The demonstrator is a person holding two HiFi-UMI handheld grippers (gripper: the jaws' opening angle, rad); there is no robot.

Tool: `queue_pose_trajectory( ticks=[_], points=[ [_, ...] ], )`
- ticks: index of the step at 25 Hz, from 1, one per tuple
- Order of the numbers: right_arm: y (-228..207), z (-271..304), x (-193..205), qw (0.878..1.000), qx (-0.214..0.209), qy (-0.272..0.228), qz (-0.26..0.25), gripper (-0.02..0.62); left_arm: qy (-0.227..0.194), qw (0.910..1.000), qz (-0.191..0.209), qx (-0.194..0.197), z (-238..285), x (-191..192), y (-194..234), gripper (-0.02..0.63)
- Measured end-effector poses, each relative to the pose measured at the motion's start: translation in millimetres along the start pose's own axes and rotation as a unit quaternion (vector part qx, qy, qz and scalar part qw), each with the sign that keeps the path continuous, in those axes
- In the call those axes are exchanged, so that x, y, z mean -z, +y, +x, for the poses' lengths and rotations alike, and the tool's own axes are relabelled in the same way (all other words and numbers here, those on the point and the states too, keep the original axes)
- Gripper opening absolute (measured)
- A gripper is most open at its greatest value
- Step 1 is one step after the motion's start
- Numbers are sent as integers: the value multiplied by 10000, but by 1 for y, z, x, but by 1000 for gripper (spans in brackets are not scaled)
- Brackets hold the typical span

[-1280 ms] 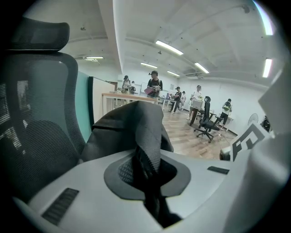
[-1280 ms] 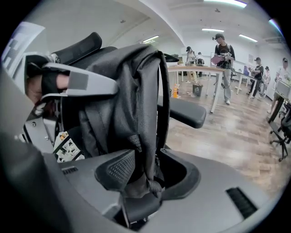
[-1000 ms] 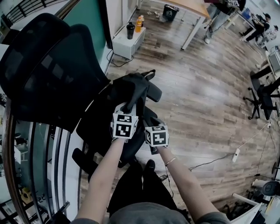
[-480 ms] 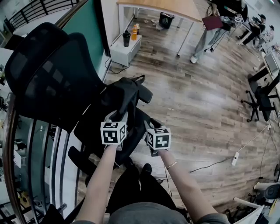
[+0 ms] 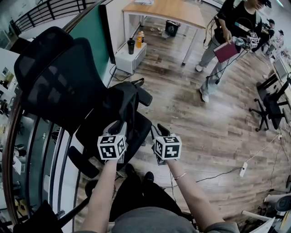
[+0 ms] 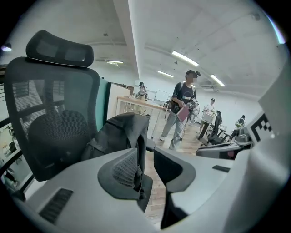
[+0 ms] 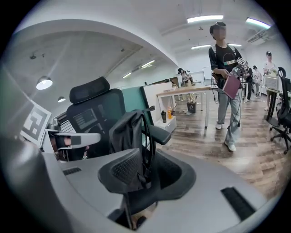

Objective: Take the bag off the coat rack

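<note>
1. The bag (image 5: 119, 103) stands slumped on the seat of the chair (image 5: 50, 86), leaning towards the backrest. No coat rack shows in any view, so I judge the bag is already off it.
2. The left gripper (image 6: 148, 164) has just been opening its jaws. They stand partly apart with nothing between them, and the bag shows beyond the gap.
3. The right gripper (image 7: 152, 173) has just been closing its jaws, though a gap remains. A strap (image 7: 148, 136) lines up with that gap, but it seems to hang on the bag further off and I see no pinch on it.
4. The bag is soft and top-heavy and it sits on a chair that probably swivels. A knock from either gripper or from the person's knees could turn the seat and tip the bag forward to the floor.
5. If the right gripper's jaws shut near the loose strap, they could snag it and drag the bag off the seat.
6. A curved railing (image 5: 9, 150) runs close behind the chair at the left and hems it in.
7. The armrest (image 5: 144, 96) sits just beside the bag and blocks a sideways reach.
8. Further off are a low cabinet (image 5: 132, 57) with bottles on it and a table (image 5: 168, 11).
9. A person (image 5: 223, 50) stands well apart at the right, and a cable (image 5: 243, 169) lies on the floor there, where it could trip someone.
</note>
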State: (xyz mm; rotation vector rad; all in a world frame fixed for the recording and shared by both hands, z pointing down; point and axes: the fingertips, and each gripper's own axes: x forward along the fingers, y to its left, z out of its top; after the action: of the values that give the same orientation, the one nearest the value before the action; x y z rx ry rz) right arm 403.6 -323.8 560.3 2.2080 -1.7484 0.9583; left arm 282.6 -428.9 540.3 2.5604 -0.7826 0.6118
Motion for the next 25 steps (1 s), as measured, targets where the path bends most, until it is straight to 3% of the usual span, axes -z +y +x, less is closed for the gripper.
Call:
queue_pose_trajectory(
  ticks=[12, 16, 25],
  points=[
    [21, -59, -5, 9985, -303, -441, -115, 48, -455, 9988, -17, -203, -62, -1, -22, 48],
    [23, -72, -8, 9980, -293, -552, -125, 8, -580, 9980, -2, -235, -78, -1, -25, 40],
    [40, -114, -19, 9942, -417, -980, -169, 3, -752, 9964, 208, -319, -113, 4, -38, 35]
  ],
)
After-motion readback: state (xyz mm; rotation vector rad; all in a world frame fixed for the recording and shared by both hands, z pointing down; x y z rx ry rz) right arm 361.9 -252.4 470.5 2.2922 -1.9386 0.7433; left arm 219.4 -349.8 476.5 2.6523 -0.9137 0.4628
